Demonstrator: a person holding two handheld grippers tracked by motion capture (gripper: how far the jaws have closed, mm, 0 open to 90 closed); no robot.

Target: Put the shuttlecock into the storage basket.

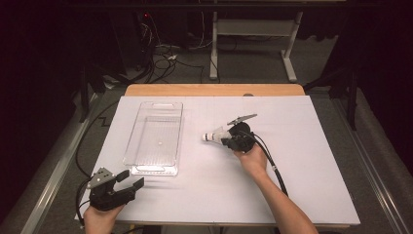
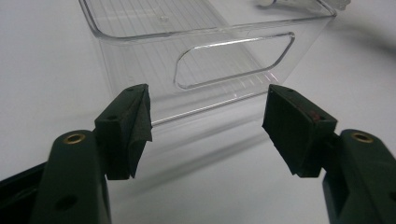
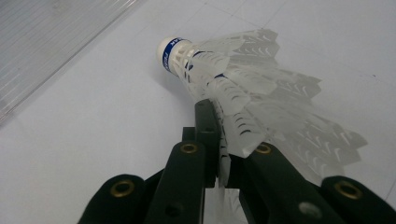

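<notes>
Right gripper (image 1: 225, 140), held in the person's right hand (image 1: 252, 158), lies low over the white table sheet (image 1: 302, 161) with its two black jaws pressed together on the feathered skirt of a white shuttlecock (image 3: 224, 81). In the right gripper view the jaws meet on the lower edge of the skirt; one feather is pinched between the pads, and the rest of the skirt fans out to the right of the jaws. The shuttlecock's rounded cork, ringed by a blue band, points away from the gripper, ahead of the jaw tips. In the high view the shuttlecock (image 1: 215, 135) juts from the jaw tips toward the clear plastic bin (image 1: 155, 139), which stands apart from it, beyond the cork. Whether the cork rests on the sheet or is held just above it cannot be told. A black cable (image 1: 272, 165) trails from the gripper body back along the forearm.

Left gripper (image 1: 132, 181), held in the left hand (image 1: 100, 218), sits near the front edge of the table with its jaws spread wide and nothing between them. In the left gripper view both pads frame the near end wall of the clear plastic bin (image 2: 233, 60), which has an oblong handle slot; the bin lies just ahead of the jaw tips, not touching them.
</notes>
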